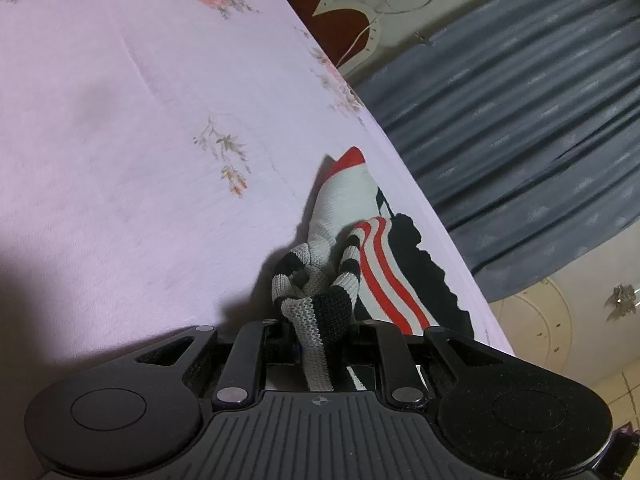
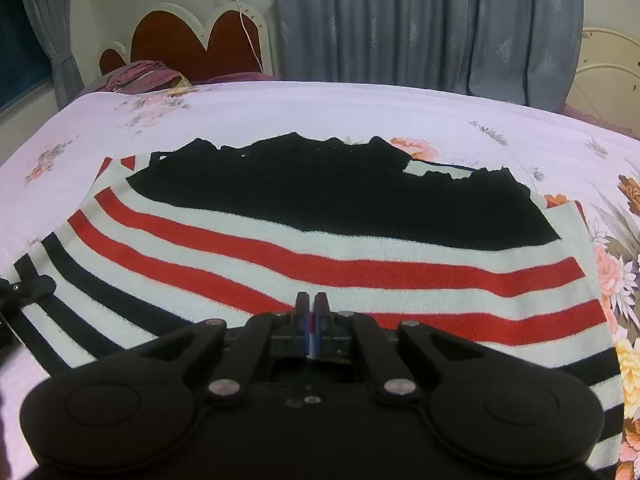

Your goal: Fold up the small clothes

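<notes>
A small knit sweater point(image 2: 320, 248) with black top and white, red and black stripes lies spread on the bed. In the left wrist view my left gripper point(image 1: 318, 320) is shut on a bunched striped edge of the sweater point(image 1: 316, 304), lifting it off the sheet. That gripper also shows at the left edge of the right wrist view point(image 2: 28, 286). My right gripper point(image 2: 312, 304) is shut with its fingers pressed together, empty, hovering over the red and white stripes near the sweater's near edge.
The bed has a pale pink floral sheet point(image 2: 360, 108). A red heart-shaped headboard point(image 2: 192, 40) and crumpled purple bedding point(image 2: 144, 76) are at the far left. Grey-blue curtains point(image 2: 420, 20) hang behind the bed. The bed's edge runs beside the sweater in the left wrist view point(image 1: 420, 184).
</notes>
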